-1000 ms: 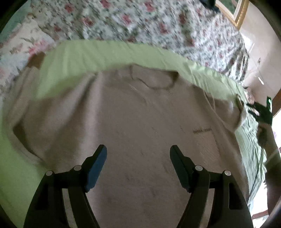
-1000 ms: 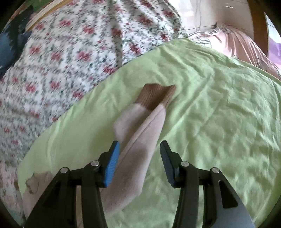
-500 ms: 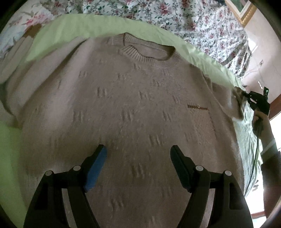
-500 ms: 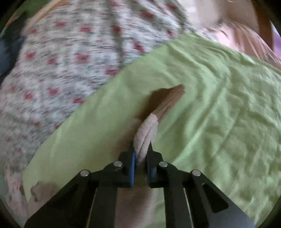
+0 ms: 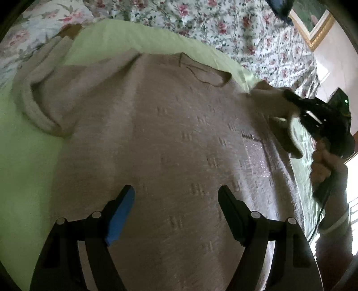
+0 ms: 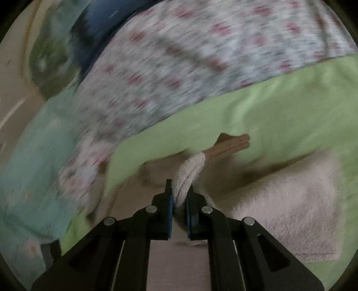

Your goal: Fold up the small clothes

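A beige knit sweater (image 5: pixel 174 138) lies front up on a green sheet (image 5: pixel 22 161), collar at the far side. My left gripper (image 5: pixel 176 190) hovers open over the sweater's lower body, nothing between its fingers. The sweater's left sleeve (image 5: pixel 38 96) lies bent back at the far left. My right gripper (image 6: pixel 179 190) is shut on the other sleeve (image 6: pixel 190 167), whose brown cuff (image 6: pixel 232 144) sticks out beyond the pads. In the left wrist view the right gripper (image 5: pixel 290 98) holds that sleeve (image 5: pixel 268 98) raised above the sweater's right shoulder.
A floral bed cover (image 5: pixel 223 29) lies beyond the green sheet, with a framed picture (image 5: pixel 313 20) on the wall at the far right. A person's hand (image 5: pixel 324 163) grips the right tool. A pale turquoise cloth (image 6: pixel 33 156) lies at the left.
The right gripper has shut on the sleeve, lifted it and swung it in over the sweater's shoulder. The left gripper has stayed open and shifted a little over the sweater.
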{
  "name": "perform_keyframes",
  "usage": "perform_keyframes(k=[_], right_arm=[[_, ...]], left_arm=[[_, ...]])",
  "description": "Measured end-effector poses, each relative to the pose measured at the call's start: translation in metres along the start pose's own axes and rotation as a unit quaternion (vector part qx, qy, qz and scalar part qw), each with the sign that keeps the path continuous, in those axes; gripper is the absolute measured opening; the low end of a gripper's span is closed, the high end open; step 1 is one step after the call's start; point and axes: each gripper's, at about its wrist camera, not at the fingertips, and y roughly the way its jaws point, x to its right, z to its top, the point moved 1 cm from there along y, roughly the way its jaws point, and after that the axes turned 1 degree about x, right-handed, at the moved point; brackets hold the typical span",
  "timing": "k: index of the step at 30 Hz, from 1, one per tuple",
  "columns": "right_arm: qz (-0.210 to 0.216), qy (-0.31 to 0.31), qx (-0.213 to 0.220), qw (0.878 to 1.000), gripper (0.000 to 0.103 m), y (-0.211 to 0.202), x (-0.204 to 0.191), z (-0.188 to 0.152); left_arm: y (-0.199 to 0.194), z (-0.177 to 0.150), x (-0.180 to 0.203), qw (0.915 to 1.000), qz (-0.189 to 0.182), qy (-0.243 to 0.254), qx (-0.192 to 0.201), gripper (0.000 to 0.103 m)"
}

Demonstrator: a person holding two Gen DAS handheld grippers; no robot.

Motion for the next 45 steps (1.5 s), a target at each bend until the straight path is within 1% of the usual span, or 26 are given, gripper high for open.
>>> perform_keyframes(k=[4,8,9,10,12,13,14,16,18,20,22,25,26,27,28,29,30,31,32,34,35,36,37,39,42,45], right_arm=[[0.049,-0.035,-0.05,0.997,0.01,0.043,-0.05,-0.039],[0.083,-0.065,-0.115,0.988,0.01,0.08,-0.081,-0.08],[0.086,-0.07,-0.127,0.986,0.013,0.084,-0.084,-0.087],[0.087,-0.074,-0.149,0.982,0.014,0.092,-0.087,-0.097],[0.087,-0.069,-0.173,0.979,0.024,0.099,-0.085,-0.105],[0.092,-0.066,-0.181,0.977,0.033,0.098,-0.084,-0.109],[0.097,-0.069,-0.183,0.976,0.044,0.095,-0.083,-0.113],[0.1,-0.08,-0.179,0.975,0.055,0.084,-0.082,-0.12],[0.095,-0.087,-0.171,0.977,0.057,0.068,-0.076,-0.124],[0.088,-0.071,-0.159,0.981,0.057,0.054,-0.064,-0.121],[0.073,-0.043,-0.145,0.986,0.057,0.04,-0.044,-0.119],[0.048,-0.012,-0.13,0.99,0.058,0.026,-0.022,-0.113],[0.04,0.0,-0.124,0.991,0.058,0.019,-0.012,-0.112],[0.035,0.006,-0.12,0.992,0.058,0.015,-0.008,-0.11],[0.027,0.013,-0.112,0.993,0.058,0.007,0.001,-0.108],[0.023,0.017,-0.106,0.994,0.058,0.002,0.004,-0.106],[0.017,0.022,-0.098,0.995,0.058,-0.005,0.011,-0.104],[0.01,0.026,-0.091,0.995,0.058,-0.009,0.013,-0.101],[0.003,0.031,-0.082,0.996,0.058,-0.015,0.019,-0.098],[-0.007,0.034,-0.069,0.997,0.058,-0.025,0.025,-0.092],[-0.02,0.033,-0.055,0.998,0.058,-0.033,0.029,-0.087],[-0.031,0.031,-0.044,0.998,0.058,-0.039,0.033,-0.082],[-0.041,0.03,-0.037,0.998,0.058,-0.044,0.037,-0.079],[-0.073,0.031,-0.034,0.996,0.058,-0.046,0.049,-0.07],[-0.106,0.042,-0.038,0.993,0.058,-0.036,0.065,-0.058],[-0.118,0.046,-0.045,0.991,0.058,-0.025,0.076,-0.047]], left_arm=[[-0.01,-0.004,-0.007,1.0,-0.003,-0.001,0.006,0.079],[-0.011,-0.006,-0.013,1.0,-0.007,-0.004,0.003,0.079],[-0.009,-0.006,-0.014,0.9999,-0.01,-0.007,0.002,0.079],[-0.007,-0.006,-0.015,0.9999,-0.013,-0.011,0.0,0.079],[-0.001,-0.002,-0.014,0.9996,-0.023,-0.018,-0.005,0.08],[0.002,0.001,-0.014,0.9994,-0.028,-0.021,-0.007,0.08],[0.006,0.005,-0.013,0.9991,-0.033,-0.025,-0.01,0.08],[0.013,0.015,-0.008,0.9983,-0.047,-0.031,-0.012,0.08],[0.019,0.027,0.004,0.9971,-0.068,-0.033,-0.01,0.084],[0.026,0.035,0.016,0.9966,-0.077,-0.029,-0.011,0.085],[0.039,0.041,0.027,0.9969,-0.073,-0.025,-0.017,0.086],[0.053,0.045,0.026,0.9971,-0.06,-0.041,-0.022,0.084],[0.055,0.046,0.023,0.9969,-0.059,-0.05,-0.015,0.081],[0.055,0.046,0.019,0.9969,-0.058,-0.054,-0.006,0.071],[0.053,0.045,0.016,0.997,-0.054,-0.056,0.0,0.066],[0.053,0.046,0.012,0.9971,-0.05,-0.057,0.005,0.051],[0.051,0.047,0.008,0.9973,-0.046,-0.057,0.01,0.027],[0.05,0.048,0.004,0.9975,-0.042,-0.056,0.01,0.013],[0.046,0.05,0.0,0.9977,-0.039,-0.055,0.014,0.007],[0.025,0.053,-0.009,0.9969,-0.023,-0.054,0.053,0.006],[0.012,0.055,-0.015,0.9955,-0.011,-0.052,0.077,0.006],[0.004,0.055,-0.024,0.9942,0.001,-0.056,0.091,0.007],[0.001,0.055,-0.032,0.9938,0.005,-0.062,0.092,0.007],[0.005,0.054,-0.047,0.9943,0.0,-0.074,0.077,0.007],[0.011,0.048,-0.048,0.996,0.007,-0.063,0.063,0.007],[0.017,0.044,-0.046,0.9969,0.004,-0.062,0.048,0.008]])
